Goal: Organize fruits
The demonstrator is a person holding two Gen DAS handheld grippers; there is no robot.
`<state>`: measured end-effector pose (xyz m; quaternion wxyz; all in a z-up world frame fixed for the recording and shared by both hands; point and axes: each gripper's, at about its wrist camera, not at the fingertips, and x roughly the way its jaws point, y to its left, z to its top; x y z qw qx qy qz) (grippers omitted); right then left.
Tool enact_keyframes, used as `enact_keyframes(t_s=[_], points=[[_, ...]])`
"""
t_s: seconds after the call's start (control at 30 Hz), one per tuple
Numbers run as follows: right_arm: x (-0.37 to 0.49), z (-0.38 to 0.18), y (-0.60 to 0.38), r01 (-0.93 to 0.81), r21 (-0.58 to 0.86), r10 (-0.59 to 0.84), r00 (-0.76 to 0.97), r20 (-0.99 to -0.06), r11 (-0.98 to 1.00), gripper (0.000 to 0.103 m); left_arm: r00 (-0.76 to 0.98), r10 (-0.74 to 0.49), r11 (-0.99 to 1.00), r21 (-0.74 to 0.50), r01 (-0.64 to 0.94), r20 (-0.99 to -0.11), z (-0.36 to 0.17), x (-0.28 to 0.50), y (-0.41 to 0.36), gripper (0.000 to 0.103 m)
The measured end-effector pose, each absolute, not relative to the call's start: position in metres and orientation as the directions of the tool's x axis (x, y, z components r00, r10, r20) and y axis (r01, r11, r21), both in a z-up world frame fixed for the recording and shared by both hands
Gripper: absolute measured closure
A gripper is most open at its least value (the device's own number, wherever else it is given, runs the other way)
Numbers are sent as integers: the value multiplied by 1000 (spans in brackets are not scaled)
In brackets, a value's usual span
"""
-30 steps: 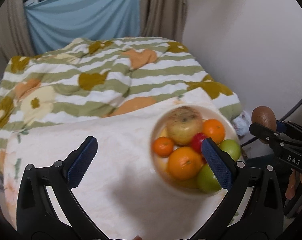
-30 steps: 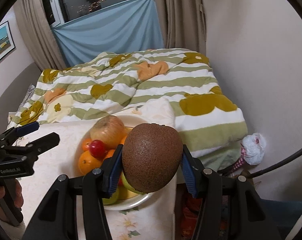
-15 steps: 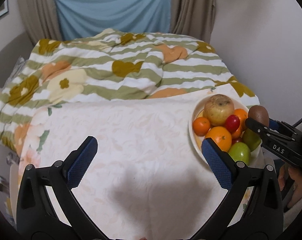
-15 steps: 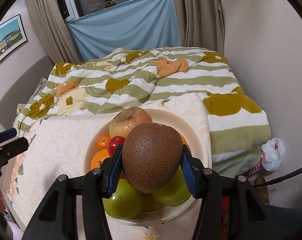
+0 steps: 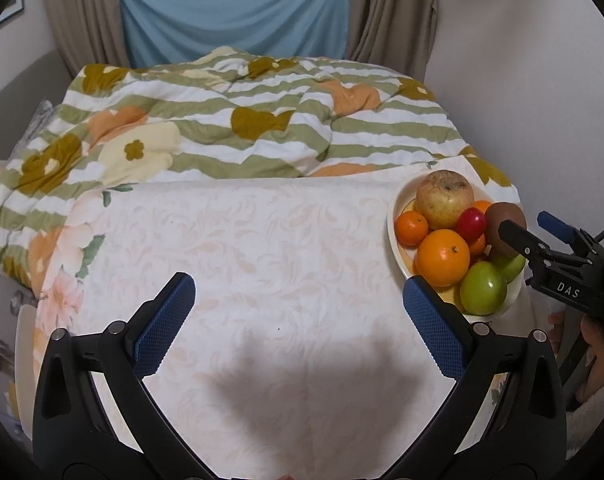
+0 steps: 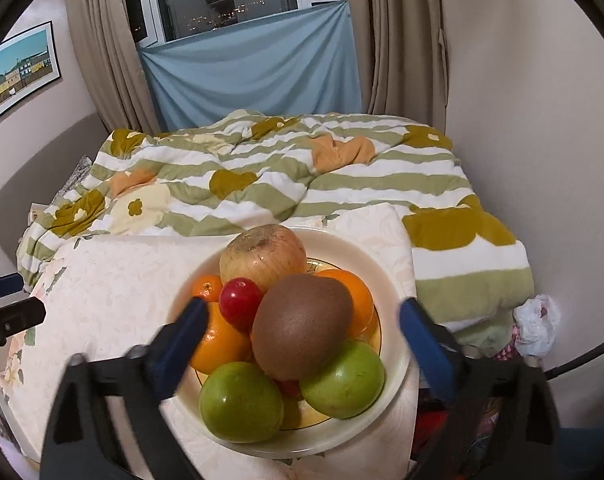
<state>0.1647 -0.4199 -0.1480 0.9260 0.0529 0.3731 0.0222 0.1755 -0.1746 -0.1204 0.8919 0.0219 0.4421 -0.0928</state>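
Observation:
A cream bowl point(image 6: 385, 276) on the table's right end holds a brown kiwi point(image 6: 302, 326) lying on top of two green apples point(image 6: 242, 402), oranges point(image 6: 218, 340), a small red fruit point(image 6: 240, 302) and a large yellow apple point(image 6: 264, 256). My right gripper point(image 6: 302, 324) is open, its blue fingers apart on either side of the kiwi and not touching it. In the left wrist view the bowl point(image 5: 393, 232) sits at the right, with the kiwi point(image 5: 503, 220) on the pile. My left gripper point(image 5: 298, 308) is open and empty over the tablecloth.
A floral tablecloth point(image 5: 262, 264) covers the table. Behind it lies a bed with a green striped quilt point(image 6: 302, 168). A wall is close on the right, with a plastic bag point(image 6: 537, 324) on the floor below.
My right gripper carried the kiwi over the bowl and opened, leaving it on the pile. My left gripper drew back to the left, away from the bowl.

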Motion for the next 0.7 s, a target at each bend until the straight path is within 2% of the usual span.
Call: enact_keyframes(t_s=[0.2,0.4,0.7], points=[[160,-141,-412,2,78,53,724,-688,997,0,599,-152,981,-48,185,-786,-114,173,-164,0],[139,-104,-394,9,44,22,751,-660,999,0,631,-156,980,-37,198,-760,-85,161,-147,0],[95,-41,-354,85,86,-8,756,-654,993,0,700,-150,976,8,218,-699,-29,122,-109,0]])
